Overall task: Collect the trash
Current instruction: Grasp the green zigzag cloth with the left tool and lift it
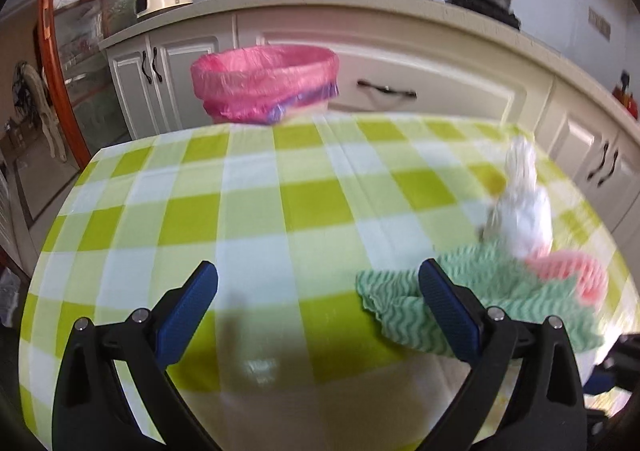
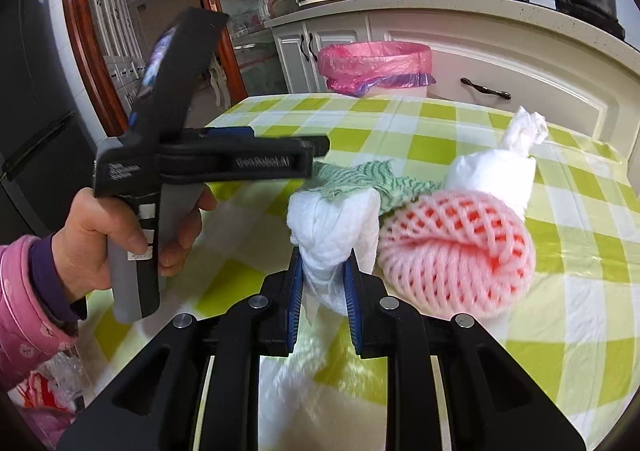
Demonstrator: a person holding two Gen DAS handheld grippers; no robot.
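Crumpled white tissue (image 2: 332,235) pinched upright beside pink foam net (image 2: 456,247), green cloth (image 2: 360,175) behind.

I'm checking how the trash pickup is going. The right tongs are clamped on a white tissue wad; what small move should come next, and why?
Probably carry the white tissue wad forward across the table toward the pink-lined bin. The right tongs are shut on it, and the bin stands open-topped beyond the table's far edge. The left tongs are open and empty.
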